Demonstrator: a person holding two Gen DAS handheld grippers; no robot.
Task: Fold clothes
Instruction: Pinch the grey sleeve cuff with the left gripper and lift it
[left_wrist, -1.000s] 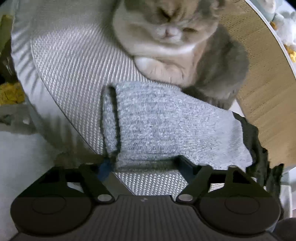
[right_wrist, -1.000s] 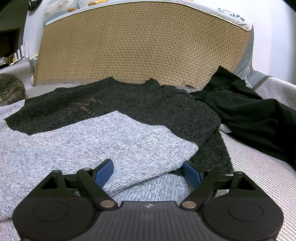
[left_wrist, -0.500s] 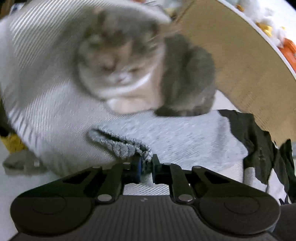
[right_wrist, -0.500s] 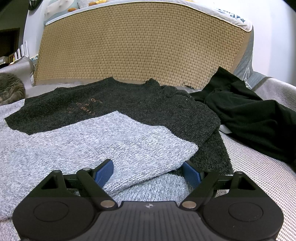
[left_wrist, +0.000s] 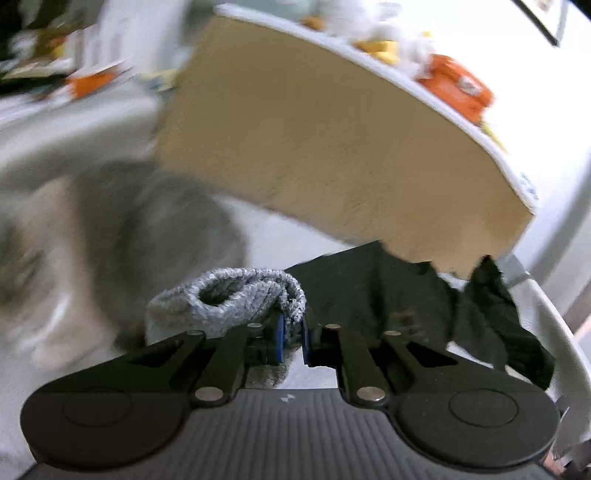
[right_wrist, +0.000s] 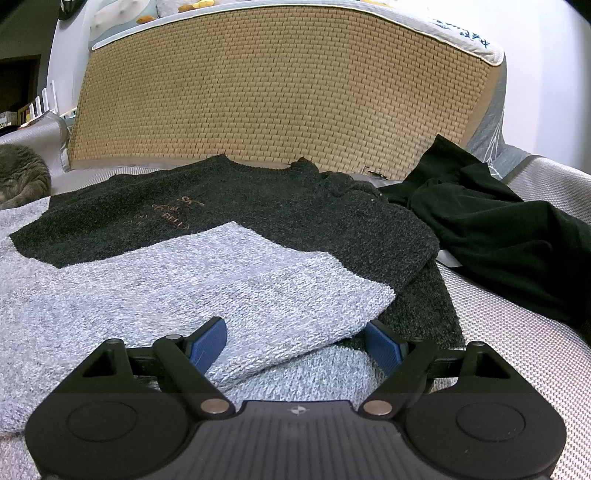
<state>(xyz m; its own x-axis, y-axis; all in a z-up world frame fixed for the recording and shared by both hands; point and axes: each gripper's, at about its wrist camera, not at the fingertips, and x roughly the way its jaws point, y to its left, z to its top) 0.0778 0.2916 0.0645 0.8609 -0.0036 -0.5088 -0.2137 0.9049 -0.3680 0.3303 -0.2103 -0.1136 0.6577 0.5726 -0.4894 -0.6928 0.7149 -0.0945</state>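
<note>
A sweater with a dark grey top (right_wrist: 280, 206) and light grey sleeves lies spread on the bed. My left gripper (left_wrist: 291, 341) is shut on the light grey sleeve cuff (left_wrist: 240, 291), lifted off the bed; the cuff's opening shows above the fingers. The sweater's dark body (left_wrist: 388, 295) lies beyond it. In the right wrist view a folded light grey sleeve (right_wrist: 207, 284) crosses the sweater's front. My right gripper (right_wrist: 295, 345) is open, its blue pads on either side of that sleeve's edge without pressing it.
A grey and cream cat (left_wrist: 122, 240) sits blurred at the left, close to the lifted cuff; its back (right_wrist: 22, 177) shows at the left edge. A woven straw mat (right_wrist: 280, 92) leans behind the bed. A black garment (right_wrist: 495, 218) lies crumpled at the right.
My left gripper closed on the sleeve cuff, then rose and swung right with it, rolling as it went. The cat slid to the left of the view. The right gripper stayed still.
</note>
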